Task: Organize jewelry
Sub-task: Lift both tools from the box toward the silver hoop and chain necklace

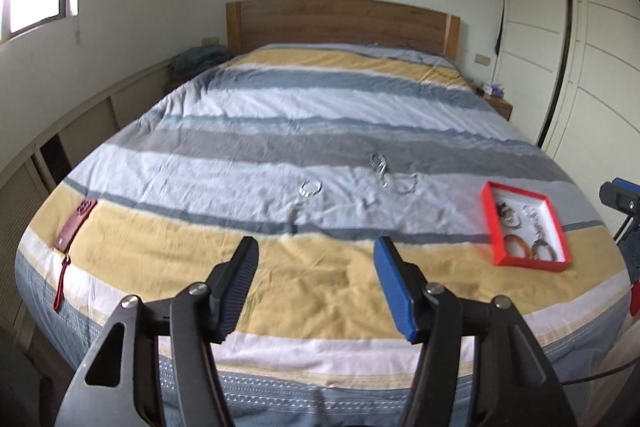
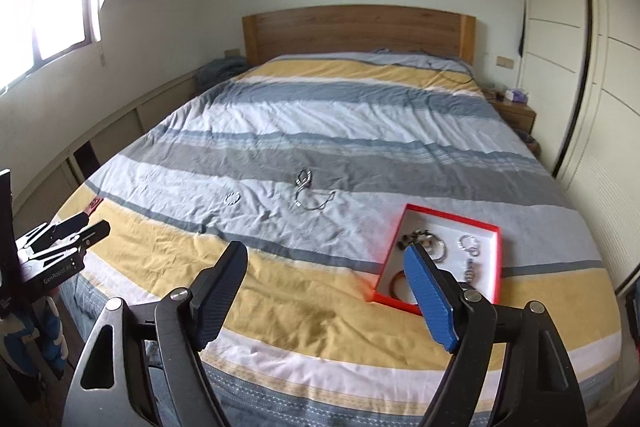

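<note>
The left gripper (image 1: 316, 255) was found held above the foot of the bed (image 1: 320, 131), its jaws spread wide with nothing between them; the right gripper (image 2: 326, 261) was likewise found with jaws parted and nothing held. A red-rimmed tray (image 2: 494, 259) was observed lying on the striped bedspread near the right-hand edge of the bed, partly behind the right gripper's blue finger (image 2: 428, 295) in the right wrist view. Several pieces of jewelry were noted inside the tray: a brown bangle (image 1: 518, 245), a second dark bangle (image 1: 542, 250), and a cluster of silver rings and dark pieces (image 2: 428, 239); individual items could not be told apart with certainty. Three pieces were recorded loose on the bedspread, well apart from the tray: a silver bracelet (image 1: 311, 187), a coiled silver chain (image 1: 378, 163), and a thin necklace (image 1: 406, 183) just beside the chain. A red leather pouch (image 1: 76, 225) was seen at the left edge of the bed.
</note>
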Motion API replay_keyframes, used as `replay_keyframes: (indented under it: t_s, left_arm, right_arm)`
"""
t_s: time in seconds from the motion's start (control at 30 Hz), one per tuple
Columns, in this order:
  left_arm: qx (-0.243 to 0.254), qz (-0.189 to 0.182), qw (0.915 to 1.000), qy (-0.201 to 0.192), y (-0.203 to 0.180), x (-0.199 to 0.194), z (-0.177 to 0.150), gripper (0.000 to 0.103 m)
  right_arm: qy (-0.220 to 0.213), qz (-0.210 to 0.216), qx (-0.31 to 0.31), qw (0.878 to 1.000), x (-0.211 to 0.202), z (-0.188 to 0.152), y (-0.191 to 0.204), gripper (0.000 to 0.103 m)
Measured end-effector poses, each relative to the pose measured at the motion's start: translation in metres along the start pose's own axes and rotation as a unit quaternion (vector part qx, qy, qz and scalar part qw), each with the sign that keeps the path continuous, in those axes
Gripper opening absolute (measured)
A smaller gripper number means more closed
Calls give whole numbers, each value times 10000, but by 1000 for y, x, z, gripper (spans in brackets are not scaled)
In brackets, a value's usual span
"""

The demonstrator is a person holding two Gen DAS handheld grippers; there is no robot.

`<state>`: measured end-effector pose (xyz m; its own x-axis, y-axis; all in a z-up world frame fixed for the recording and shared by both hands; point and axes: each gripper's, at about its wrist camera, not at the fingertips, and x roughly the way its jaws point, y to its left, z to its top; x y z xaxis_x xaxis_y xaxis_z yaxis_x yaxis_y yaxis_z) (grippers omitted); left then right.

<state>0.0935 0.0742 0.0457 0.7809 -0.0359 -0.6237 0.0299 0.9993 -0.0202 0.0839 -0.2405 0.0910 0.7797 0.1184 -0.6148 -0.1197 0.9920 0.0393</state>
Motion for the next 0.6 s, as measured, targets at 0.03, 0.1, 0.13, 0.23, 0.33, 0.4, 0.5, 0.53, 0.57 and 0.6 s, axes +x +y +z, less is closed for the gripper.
replay_keyframes:
  t_s: [0.03, 0.1, 0.13, 0.23, 0.33, 0.4, 0.5, 0.53, 0.57, 0.6]
  left_arm:
    - [-20, -2, 10000, 92, 3, 10, -3, 58]
    - [-79, -24, 9997, 226, 8, 29, -6, 58]
    - [-113, -32, 9996, 276, 10, 39, -7, 58]
    - [-205, -82, 9987, 450, 13, 74, -4, 58]
    - [-297, -61, 9979, 568, 16, 113, 5, 58]
    - [-394, -89, 9971, 647, 19, 141, 14, 58]
    - [-408, -130, 9962, 759, 19, 185, 30, 58]
    - [-377, -137, 9960, 794, 17, 201, 35, 58]
    - [-340, -149, 9960, 818, 16, 214, 40, 58]
    - [-294, -156, 9958, 854, 14, 230, 43, 58]
  right_arm:
    - [63, 43, -17, 10000, 8, -1, 2, 80]
    - [243, 149, -52, 9996, 33, -3, 5, 80]
    - [338, 192, -69, 9992, 47, -3, 6, 80]
    - [580, 309, -112, 9978, 87, -3, 8, 80]
    - [774, 407, -131, 9961, 133, 2, 9, 80]
    - [853, 455, -139, 9952, 158, 7, 9, 80]
    - [992, 537, -206, 9934, 202, 20, 11, 80]
    - [1024, 558, -249, 9929, 217, 24, 12, 80]
    - [1057, 586, -297, 9922, 234, 30, 13, 80]
    - [1080, 611, -327, 9917, 247, 34, 15, 80]
